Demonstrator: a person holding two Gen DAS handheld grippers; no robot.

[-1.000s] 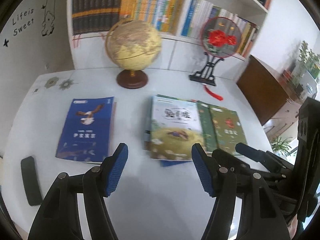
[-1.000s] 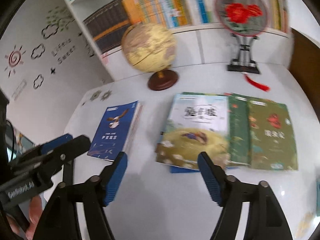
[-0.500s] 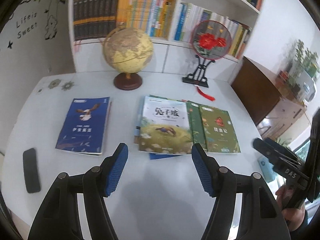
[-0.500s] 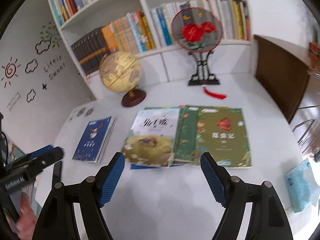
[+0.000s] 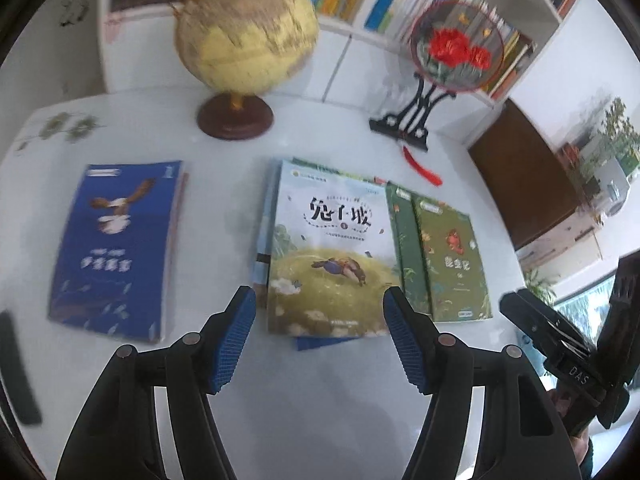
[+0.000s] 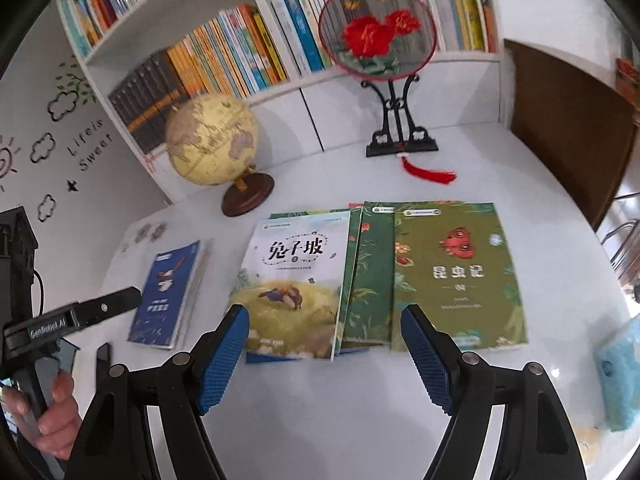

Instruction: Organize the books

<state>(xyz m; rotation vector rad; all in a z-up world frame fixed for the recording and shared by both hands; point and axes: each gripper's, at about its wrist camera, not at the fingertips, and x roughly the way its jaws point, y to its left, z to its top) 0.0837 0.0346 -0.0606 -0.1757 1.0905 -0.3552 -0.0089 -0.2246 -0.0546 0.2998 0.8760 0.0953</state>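
Several books lie flat on the white table (image 5: 320, 420). A blue book with a bird cover (image 5: 116, 248) lies apart at the left. At the centre, a pale rabbit-hill book (image 5: 332, 256) tops an overlapping spread, with green books and a green insect book (image 5: 452, 256) fanned out to its right. My left gripper (image 5: 320, 320) hovers open over the rabbit book's near edge and holds nothing. My right gripper (image 6: 325, 328) is also open and empty, above the near edges of the rabbit book (image 6: 296, 280) and the green insect book (image 6: 456, 272). The blue book (image 6: 168, 292) lies to its left.
A globe (image 5: 244, 40) and a round red-flower fan on a black stand (image 5: 452, 48) stand at the table's back, before a full bookshelf (image 6: 240, 52). A black phone (image 5: 16, 368) lies at the left edge, a pale blue packet (image 6: 620, 380) at the right. A brown cabinet (image 5: 520, 184) stands beyond.
The left gripper drew back, then dropped closer to the central books. The right gripper pulled away from the books and swung right, its jaws a little wider than a second ago.
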